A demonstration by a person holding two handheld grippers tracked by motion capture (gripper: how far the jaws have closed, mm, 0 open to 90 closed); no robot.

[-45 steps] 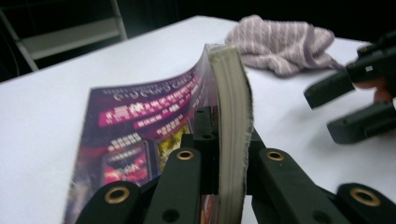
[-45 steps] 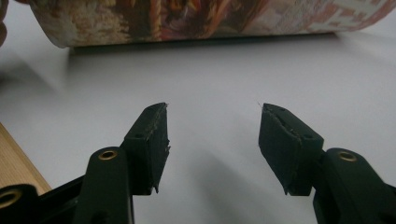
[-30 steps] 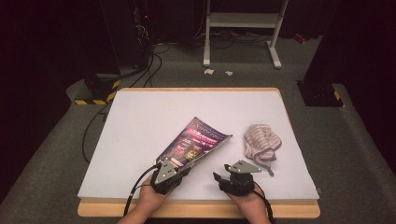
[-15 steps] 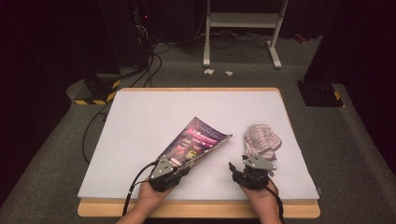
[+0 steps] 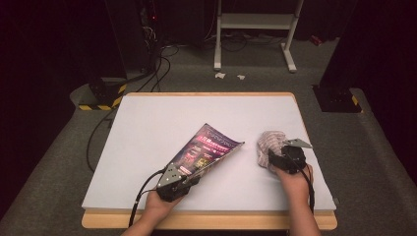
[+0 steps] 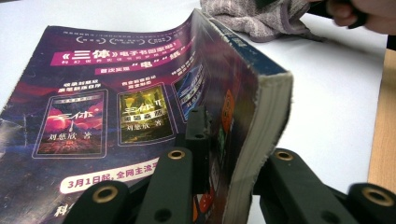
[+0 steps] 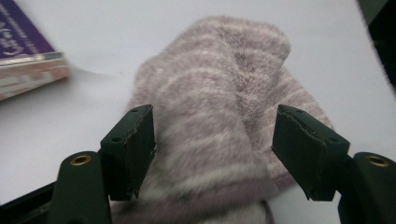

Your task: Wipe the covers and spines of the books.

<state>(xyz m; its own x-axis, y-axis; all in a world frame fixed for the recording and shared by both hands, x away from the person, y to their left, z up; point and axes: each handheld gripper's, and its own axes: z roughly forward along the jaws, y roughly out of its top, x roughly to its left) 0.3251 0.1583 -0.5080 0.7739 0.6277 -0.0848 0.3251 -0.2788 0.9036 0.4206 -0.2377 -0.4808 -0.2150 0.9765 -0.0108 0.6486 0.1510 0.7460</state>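
Here, at the left of the high view, the left claw (image 5: pixel 191 176) sat near the front edge of the white table (image 5: pixel 162 123), held in the person's left hand (image 5: pixel 160 202), its cable trailing off toward the table's front. Its jaws were closed on the near end of a paperback book (image 5: pixel 209 149), one jaw pressed on the purple cover and the other on the far side of the page block, as the left gripper view (image 6: pixel 224 154) made plain. The book (image 6: pixel 140 102) lay partly opened and tilted, its cover curling down to the table while the spine edge stood raised, and it stretched away from the claw toward the table's middle. Just to the right of the book, apart from it, lay a pinkish striped fuzzy cloth (image 5: pixel 269 145), bunched into a mound. The right claw (image 5: pixel 275 160) was at that cloth's near side, with the right hand (image 5: pixel 294 174) behind it. In the right gripper view the jaws stood wide open (image 7: pixel 212 151), one on each side of the cloth (image 7: pixel 219 107), not pinching it.
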